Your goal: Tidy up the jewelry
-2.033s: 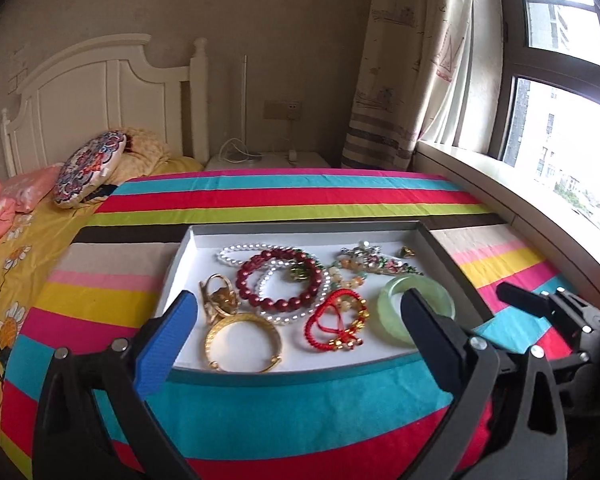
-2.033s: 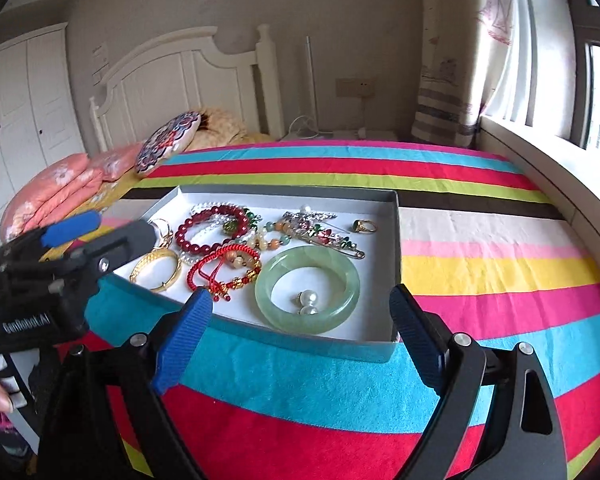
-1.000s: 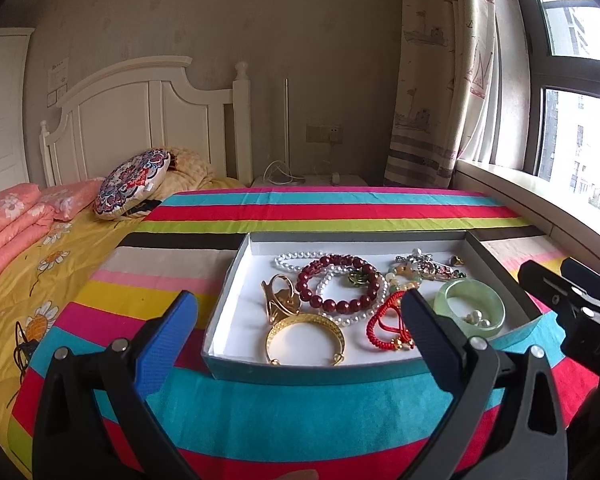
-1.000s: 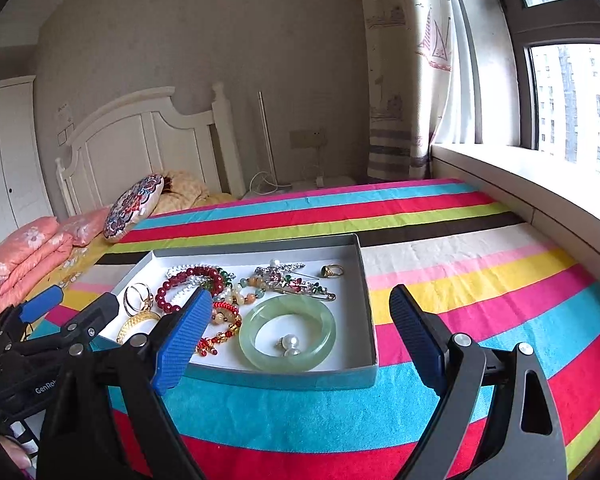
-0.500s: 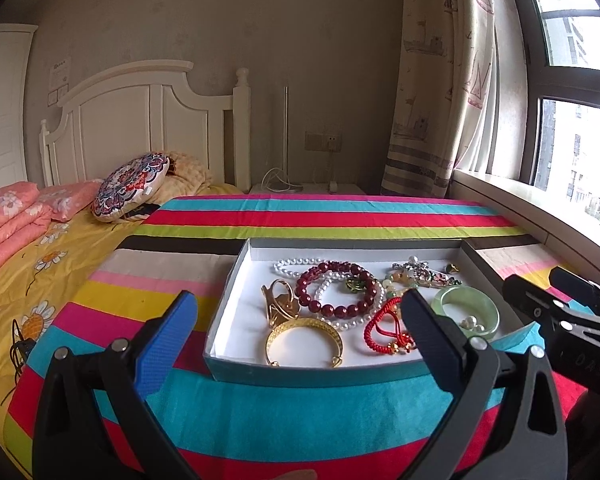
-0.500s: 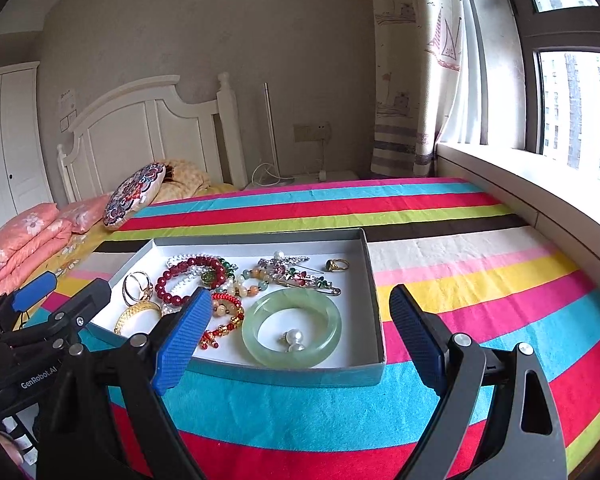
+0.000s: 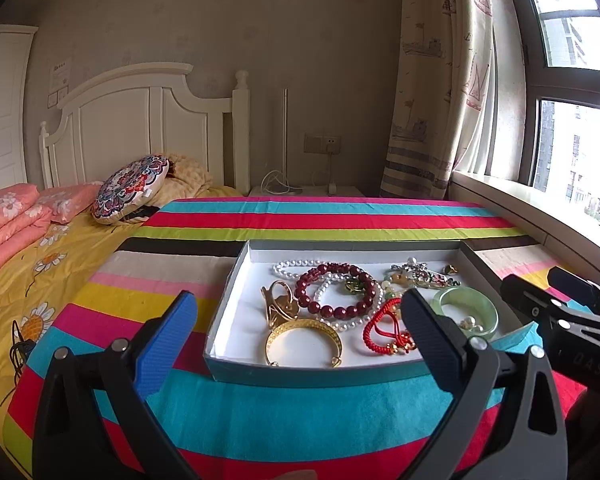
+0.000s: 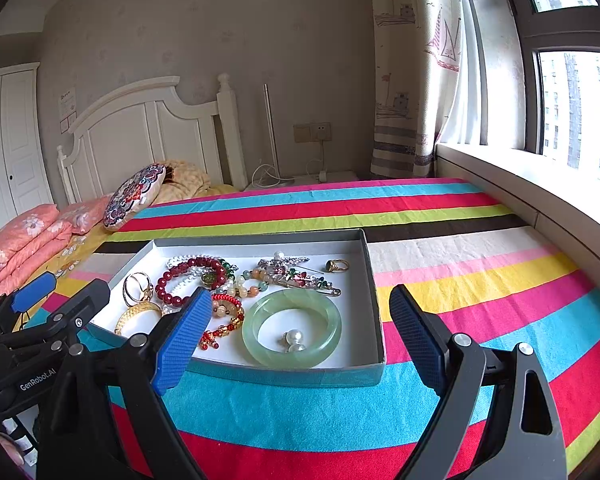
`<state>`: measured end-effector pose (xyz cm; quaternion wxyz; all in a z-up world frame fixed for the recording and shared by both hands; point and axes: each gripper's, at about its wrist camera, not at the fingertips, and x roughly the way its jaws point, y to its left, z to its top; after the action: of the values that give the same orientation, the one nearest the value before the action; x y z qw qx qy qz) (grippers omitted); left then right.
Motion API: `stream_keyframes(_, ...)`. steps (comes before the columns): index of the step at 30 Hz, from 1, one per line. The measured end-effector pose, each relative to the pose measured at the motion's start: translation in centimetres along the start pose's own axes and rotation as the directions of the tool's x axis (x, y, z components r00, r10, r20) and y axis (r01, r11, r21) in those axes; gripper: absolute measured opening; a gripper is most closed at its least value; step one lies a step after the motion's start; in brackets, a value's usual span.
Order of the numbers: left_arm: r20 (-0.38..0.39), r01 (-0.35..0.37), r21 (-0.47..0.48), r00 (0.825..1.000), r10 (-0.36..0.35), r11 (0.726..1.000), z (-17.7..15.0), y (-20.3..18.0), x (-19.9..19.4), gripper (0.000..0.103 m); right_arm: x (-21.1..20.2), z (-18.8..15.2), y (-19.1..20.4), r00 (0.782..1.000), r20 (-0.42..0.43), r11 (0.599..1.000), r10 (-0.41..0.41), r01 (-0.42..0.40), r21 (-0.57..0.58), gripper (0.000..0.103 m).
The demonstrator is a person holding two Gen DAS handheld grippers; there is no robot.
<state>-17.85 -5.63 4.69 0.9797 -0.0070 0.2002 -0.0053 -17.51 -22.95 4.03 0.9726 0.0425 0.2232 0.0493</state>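
A shallow grey box with a white floor lies on the striped cloth and holds several pieces of jewelry. Among them are a green jade bangle ringing two pearl earrings, a gold bangle, a dark red bead bracelet, a red string bracelet, a brooch and a gold ring. My left gripper hovers open before the box's near left side, holding nothing. My right gripper hovers open at the near right side, also holding nothing.
The striped cloth covers the surface out to a window ledge on the right. On the left lie yellow bedding, pink pillows and a round patterned cushion. A white headboard stands behind.
Two seconds ago both grippers looked down on the box from closer; they have since drawn back and tipped up. Over the last half second neither moves. Both stay open.
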Motion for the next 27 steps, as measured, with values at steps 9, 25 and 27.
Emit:
stream_keyframes(9, -0.001, 0.000, 0.000, 1.000, 0.000, 1.000, -0.02, 0.01, 0.00, 0.101, 0.06, -0.03, 0.06, 1.000, -0.003, 1.000, 0.001, -0.001, -0.004, 0.086)
stream_keyframes(25, -0.001, -0.003, -0.006, 1.000, 0.003, 1.000, 0.10, 0.05, -0.04, 0.101, 0.09, -0.04, 0.09, 1.000, -0.004, 1.000, 0.001, -0.001, -0.005, 0.086)
stream_keyframes(27, 0.000, -0.002, -0.008, 1.000, 0.002, 1.000, 0.14, 0.08, -0.01, 0.101, 0.10, -0.06, 0.10, 1.000, -0.005, 1.000, 0.001, -0.001, -0.007, 0.086)
